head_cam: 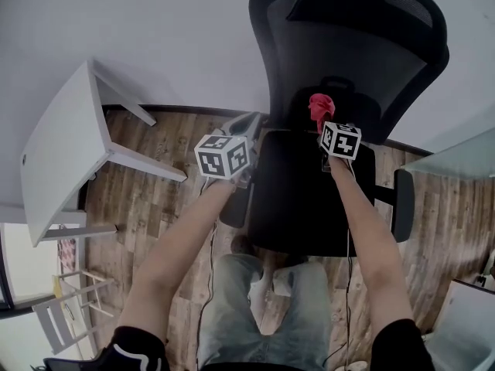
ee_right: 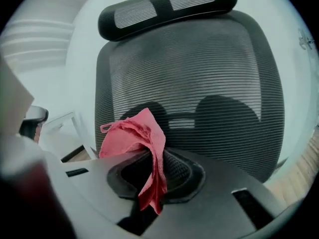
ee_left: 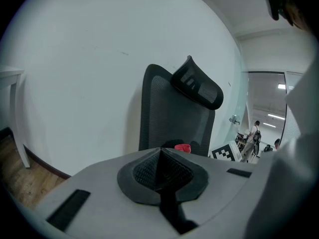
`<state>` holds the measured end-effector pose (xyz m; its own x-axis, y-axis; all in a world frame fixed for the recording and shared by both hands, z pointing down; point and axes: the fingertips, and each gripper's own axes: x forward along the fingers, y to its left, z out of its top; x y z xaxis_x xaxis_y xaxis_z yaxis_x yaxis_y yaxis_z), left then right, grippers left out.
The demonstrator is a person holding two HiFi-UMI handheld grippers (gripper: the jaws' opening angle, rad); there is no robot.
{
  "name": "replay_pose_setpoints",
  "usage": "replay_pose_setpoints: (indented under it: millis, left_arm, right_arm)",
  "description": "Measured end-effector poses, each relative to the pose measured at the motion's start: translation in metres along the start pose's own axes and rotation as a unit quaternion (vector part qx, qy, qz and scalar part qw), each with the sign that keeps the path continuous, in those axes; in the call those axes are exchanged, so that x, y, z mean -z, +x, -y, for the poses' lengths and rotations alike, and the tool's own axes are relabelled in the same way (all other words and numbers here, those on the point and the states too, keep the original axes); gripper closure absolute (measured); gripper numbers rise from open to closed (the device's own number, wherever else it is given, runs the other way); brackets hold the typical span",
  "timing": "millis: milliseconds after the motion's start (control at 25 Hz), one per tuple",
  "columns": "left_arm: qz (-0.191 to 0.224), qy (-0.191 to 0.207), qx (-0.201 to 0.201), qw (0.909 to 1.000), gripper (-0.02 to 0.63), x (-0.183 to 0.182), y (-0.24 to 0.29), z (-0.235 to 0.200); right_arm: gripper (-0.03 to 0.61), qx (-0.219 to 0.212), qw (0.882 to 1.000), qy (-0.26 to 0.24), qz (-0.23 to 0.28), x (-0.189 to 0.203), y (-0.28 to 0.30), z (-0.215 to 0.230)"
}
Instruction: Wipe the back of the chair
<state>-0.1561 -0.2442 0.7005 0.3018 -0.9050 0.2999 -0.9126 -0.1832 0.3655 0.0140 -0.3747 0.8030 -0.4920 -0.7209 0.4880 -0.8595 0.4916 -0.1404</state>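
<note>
A black mesh office chair stands against the white wall, its backrest (head_cam: 340,60) facing me above the seat (head_cam: 309,192). In the right gripper view the mesh back (ee_right: 199,83) and headrest (ee_right: 164,6) fill the frame. My right gripper (head_cam: 322,122) is shut on a red cloth (head_cam: 320,108), held just in front of the lower backrest; the cloth (ee_right: 139,138) bunches up out of the closed jaws. My left gripper (head_cam: 246,126) is shut with nothing in it, at the seat's left edge. From its view the chair back (ee_left: 169,113) shows side-on, with the red cloth (ee_left: 182,147) in front.
A white table (head_cam: 62,145) stands at the left, with a white folding rack (head_cam: 69,308) below it. A glass panel (head_cam: 456,161) is at the right. The chair's armrest (head_cam: 402,203) juts out on the right. The floor is wood planks.
</note>
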Motion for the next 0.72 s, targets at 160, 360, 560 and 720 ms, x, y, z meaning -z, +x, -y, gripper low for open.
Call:
replay_pose_setpoints:
  millis: [160,360,560,720]
  left_arm:
    - [-0.009,0.009,0.026,0.9996,0.589,0.003,0.027,0.033]
    - [-0.023,0.019,0.058,0.9979,0.588,0.013,0.057,0.075]
    - [-0.042,0.033,0.079,0.9954,0.589,0.025,0.071,0.114]
    - [-0.054,0.035,0.078,0.9948,0.589,0.019,0.072,0.136]
  right_arm:
    - [0.514,0.028,1.000,0.010,0.006,0.000,-0.017,0.046]
    - [0.514,0.074,0.997,0.028,0.008,0.006,-0.040,0.109]
    - [0.514,0.141,0.989,0.035,-0.004,0.001,-0.075,0.178]
    - [0.514,0.161,0.985,0.050,-0.015,-0.009,-0.101,0.216]
